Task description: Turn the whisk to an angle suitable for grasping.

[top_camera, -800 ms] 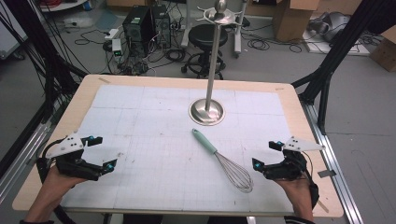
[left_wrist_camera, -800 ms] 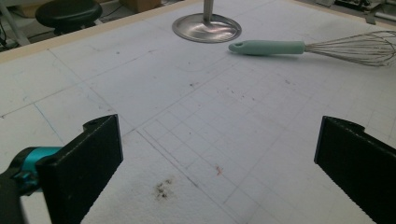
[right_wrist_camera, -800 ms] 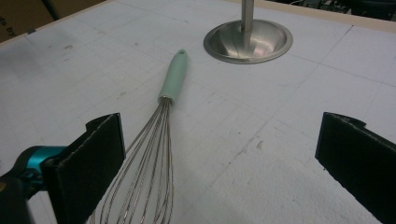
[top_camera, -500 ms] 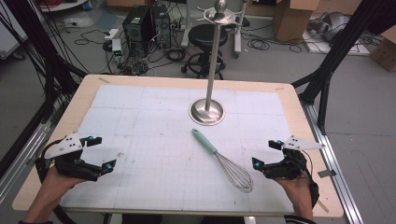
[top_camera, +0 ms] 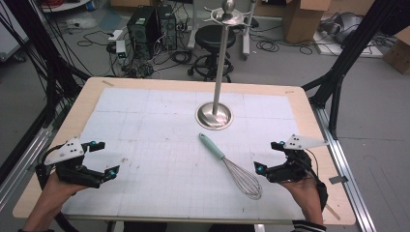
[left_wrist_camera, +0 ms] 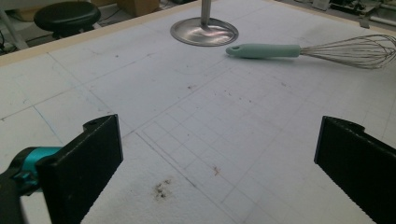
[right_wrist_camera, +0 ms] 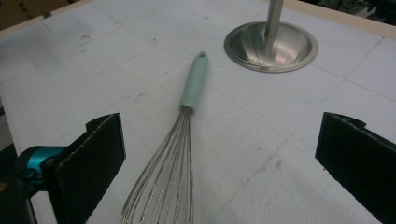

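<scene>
A whisk (top_camera: 232,166) with a mint-green handle and wire head lies flat on the white gridded mat, handle toward the stand. It also lies in the left gripper view (left_wrist_camera: 308,50) and the right gripper view (right_wrist_camera: 180,140). A metal stand (top_camera: 215,113) with a round base rises behind it, topped by hooks. My right gripper (top_camera: 268,157) rests at the right, just beside the wire head, open and holding nothing (right_wrist_camera: 219,158). My left gripper (top_camera: 107,158) sits at the left front of the mat, open and holding nothing (left_wrist_camera: 217,161).
The mat covers a wooden table (top_camera: 309,116) with a bare rim. Behind the table stand a black stool (top_camera: 212,36), computer towers (top_camera: 150,21), cables and cardboard boxes. Dark frame legs (top_camera: 338,72) flank the table.
</scene>
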The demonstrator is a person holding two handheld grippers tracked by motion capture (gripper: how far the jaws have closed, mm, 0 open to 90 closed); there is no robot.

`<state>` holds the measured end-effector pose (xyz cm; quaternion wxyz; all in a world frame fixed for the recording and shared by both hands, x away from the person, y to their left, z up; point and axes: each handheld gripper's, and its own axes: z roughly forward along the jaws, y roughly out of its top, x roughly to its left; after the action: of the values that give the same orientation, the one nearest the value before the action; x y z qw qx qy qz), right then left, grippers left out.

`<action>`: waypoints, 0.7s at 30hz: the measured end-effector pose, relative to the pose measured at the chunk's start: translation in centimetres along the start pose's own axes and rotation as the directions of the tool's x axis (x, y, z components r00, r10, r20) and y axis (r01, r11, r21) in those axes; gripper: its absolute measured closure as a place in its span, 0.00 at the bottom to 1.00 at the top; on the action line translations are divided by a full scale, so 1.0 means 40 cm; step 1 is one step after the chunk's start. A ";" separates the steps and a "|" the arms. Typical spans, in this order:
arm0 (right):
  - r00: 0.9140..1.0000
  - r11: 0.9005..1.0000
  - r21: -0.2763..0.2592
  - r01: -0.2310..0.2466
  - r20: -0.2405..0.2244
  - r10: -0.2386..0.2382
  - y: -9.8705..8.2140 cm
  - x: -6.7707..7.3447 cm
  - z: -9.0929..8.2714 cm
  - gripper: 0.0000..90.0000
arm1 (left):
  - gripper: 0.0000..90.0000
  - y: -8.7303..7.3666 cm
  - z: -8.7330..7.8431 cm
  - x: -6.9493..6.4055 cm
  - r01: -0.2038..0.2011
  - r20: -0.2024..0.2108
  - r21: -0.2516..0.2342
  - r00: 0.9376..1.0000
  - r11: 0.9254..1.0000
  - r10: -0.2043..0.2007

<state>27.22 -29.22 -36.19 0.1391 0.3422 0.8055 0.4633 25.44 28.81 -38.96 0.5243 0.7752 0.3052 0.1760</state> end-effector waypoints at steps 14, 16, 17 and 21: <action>0.995 0.986 0.137 0.090 -0.044 -0.085 0.108 0.032 0.058 0.01 | 0.02 0.001 0.000 0.001 -0.001 0.003 -0.004 1.000 1.000 0.001; 0.994 0.981 0.165 0.103 -0.061 -0.094 0.120 0.038 0.078 0.01 | 0.02 0.001 0.000 0.000 -0.001 -0.003 -0.001 1.000 1.000 0.001; 0.994 0.981 0.165 0.103 -0.061 -0.094 0.120 0.038 0.078 0.01 | 0.02 0.001 0.000 0.000 -0.001 -0.003 -0.001 1.000 1.000 0.001; 0.992 0.970 0.216 0.114 -0.079 -0.099 0.140 0.047 0.107 0.01 | 0.02 0.002 -0.001 0.000 -0.005 0.000 -0.002 1.000 1.000 0.005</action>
<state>30.55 -23.28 -33.59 0.0976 0.2956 0.8733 0.3747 25.45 28.82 -38.86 0.5248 0.7754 0.3030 0.1775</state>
